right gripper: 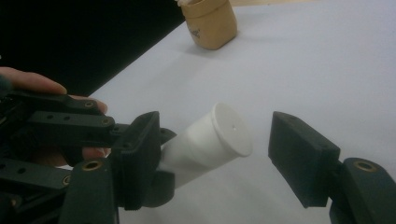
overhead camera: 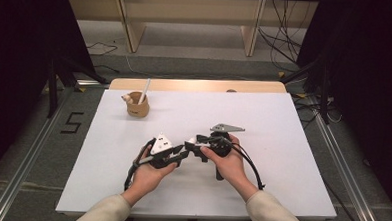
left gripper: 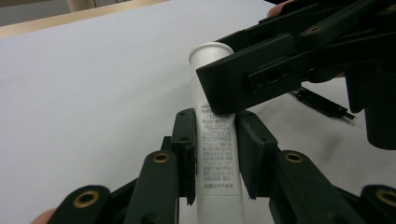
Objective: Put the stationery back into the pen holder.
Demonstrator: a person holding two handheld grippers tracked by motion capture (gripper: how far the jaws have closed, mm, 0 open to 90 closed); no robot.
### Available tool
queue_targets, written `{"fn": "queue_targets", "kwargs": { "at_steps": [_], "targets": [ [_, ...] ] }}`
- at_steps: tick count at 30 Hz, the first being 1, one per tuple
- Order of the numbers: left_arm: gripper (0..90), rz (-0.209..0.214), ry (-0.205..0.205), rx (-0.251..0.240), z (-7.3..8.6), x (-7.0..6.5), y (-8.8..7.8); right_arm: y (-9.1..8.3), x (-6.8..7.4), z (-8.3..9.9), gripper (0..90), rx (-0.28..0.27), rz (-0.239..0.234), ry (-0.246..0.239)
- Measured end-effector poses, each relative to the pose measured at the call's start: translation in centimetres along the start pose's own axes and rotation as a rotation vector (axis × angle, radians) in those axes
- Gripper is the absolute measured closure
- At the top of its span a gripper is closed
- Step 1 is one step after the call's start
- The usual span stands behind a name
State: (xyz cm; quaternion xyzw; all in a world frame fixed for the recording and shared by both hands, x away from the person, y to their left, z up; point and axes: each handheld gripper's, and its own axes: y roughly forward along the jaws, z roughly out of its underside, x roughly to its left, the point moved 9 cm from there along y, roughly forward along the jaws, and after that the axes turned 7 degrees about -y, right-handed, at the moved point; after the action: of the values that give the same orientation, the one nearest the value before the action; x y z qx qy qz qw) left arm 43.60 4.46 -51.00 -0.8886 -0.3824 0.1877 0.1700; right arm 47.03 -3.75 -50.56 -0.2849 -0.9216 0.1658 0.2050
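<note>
A white tube (left gripper: 215, 154) with small printed text lies between the jaws of my left gripper (left gripper: 215, 122), which is shut on its body. The tube's wide white cap (right gripper: 229, 133) points at the right gripper view's camera. My right gripper (right gripper: 219, 140) stands open around that cap: one jaw is close beside the cap, the other is clearly apart from it. In the left gripper view, one of the right gripper's fingers (left gripper: 243, 79) crosses in front of the cap end. In the high view the left gripper (overhead camera: 178, 153) and right gripper (overhead camera: 195, 144) meet tip to tip near the table's middle.
A small wooden cup (overhead camera: 137, 108) holding a white stick (overhead camera: 144, 92) stands at the back left of the white tabletop (overhead camera: 273, 124), and it is also in the right gripper view as the wooden cup (right gripper: 210, 23). Dark floor lies beyond the table's left edge.
</note>
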Motion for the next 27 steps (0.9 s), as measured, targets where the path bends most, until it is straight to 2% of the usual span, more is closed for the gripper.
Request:
{"fn": "queue_targets", "kwargs": {
  "at_steps": [6,9,11,16,19,24,27],
  "targets": [
    [70.2,0.009,-0.012,-0.013,-0.13,-0.13,0.07,0.11,0.14,0.04,38.7,-0.001,-0.032,0.05],
    [70.2,0.015,-0.024,-0.014,-0.11,-0.23,0.12,0.18,0.21,0.09,43.5,0.001,-0.051,0.073],
    [70.2,0.012,-0.017,-0.009,-0.06,-0.23,0.17,0.22,0.28,0.11,47.4,-0.001,-0.065,0.09],
    [70.4,0.011,-0.011,-0.006,0.11,-0.31,0.33,-0.04,0.1,-0.14,56.2,-0.011,-0.049,0.084],
    [70.5,0.009,-0.008,-0.008,0.1,-0.38,0.4,-0.22,0.13,-0.32,59.4,-0.022,-0.043,0.068],
    [71.2,0.005,0.006,-0.01,0.09,-0.51,0.52,-0.52,0.27,-0.63,62.7,-0.036,-0.009,-0.016],
    [71.8,-0.005,0.026,-0.031,-0.15,-0.6,0.49,-0.73,0.46,-0.82,63.9,-0.041,0.013,-0.07]
  ]
}}
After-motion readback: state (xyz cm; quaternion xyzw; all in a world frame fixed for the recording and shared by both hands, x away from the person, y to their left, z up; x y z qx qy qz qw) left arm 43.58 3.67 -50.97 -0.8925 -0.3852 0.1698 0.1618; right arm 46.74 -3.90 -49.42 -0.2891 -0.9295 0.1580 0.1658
